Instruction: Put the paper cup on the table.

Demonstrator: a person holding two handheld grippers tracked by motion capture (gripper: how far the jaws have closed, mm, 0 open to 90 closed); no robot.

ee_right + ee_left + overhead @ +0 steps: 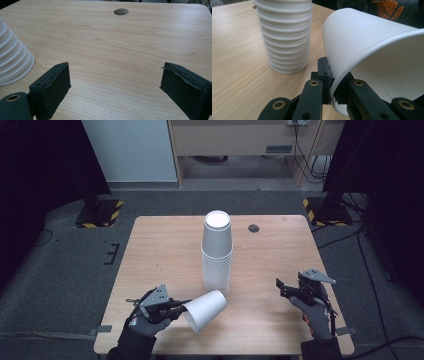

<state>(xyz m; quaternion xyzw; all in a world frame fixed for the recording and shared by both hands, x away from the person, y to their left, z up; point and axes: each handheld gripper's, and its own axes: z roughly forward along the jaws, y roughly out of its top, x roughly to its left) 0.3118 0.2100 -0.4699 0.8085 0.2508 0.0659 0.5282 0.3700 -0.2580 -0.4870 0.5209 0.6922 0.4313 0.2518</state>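
Observation:
A tall stack of white paper cups [217, 254] stands upside down in the middle of the wooden table [160, 250]. My left gripper [184, 307] is shut on the rim of a single white cup [205, 310], held on its side just in front of the stack. In the left gripper view the black jaws pinch the cup [372, 50] wall at its rim, with the stack [285, 35] behind to the left. My right gripper [281, 287] hovers open over the table's right side, nothing between its jaws. The right gripper view shows the stack's base [13, 65] at the left edge.
A round cable hole [254, 228] sits near the table's far edge, also seen as a hole [121, 11] in the right gripper view. Beyond the table lie grey carpet, two stand bases with yellow-black stripes [100, 212], and cables at the right.

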